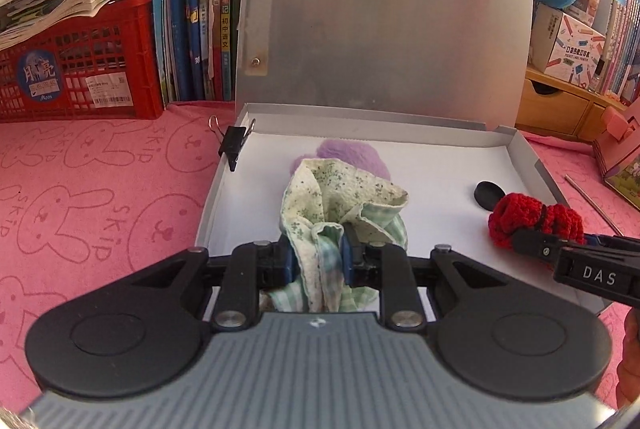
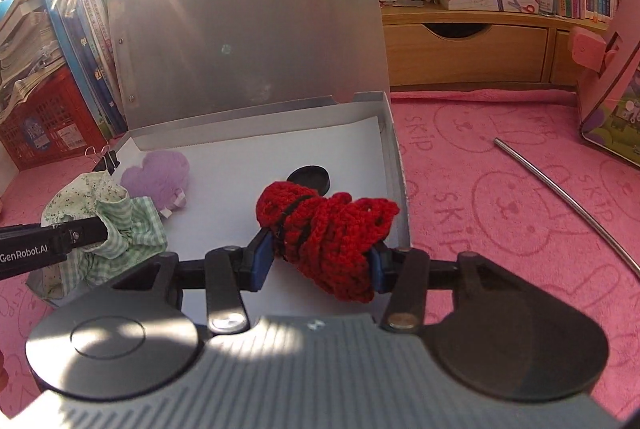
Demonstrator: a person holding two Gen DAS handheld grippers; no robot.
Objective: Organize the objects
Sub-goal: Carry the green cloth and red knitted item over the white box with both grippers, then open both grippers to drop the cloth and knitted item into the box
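Left gripper (image 1: pixel 320 257) clamps cloth (image 1: pixel 340 205) — right gripper (image 2: pixel 318 263) (likewise) yarn (image 2: pixel 324 229).

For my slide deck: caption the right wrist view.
Right claw grips red yarn over the open box; left claw holds a green cloth.
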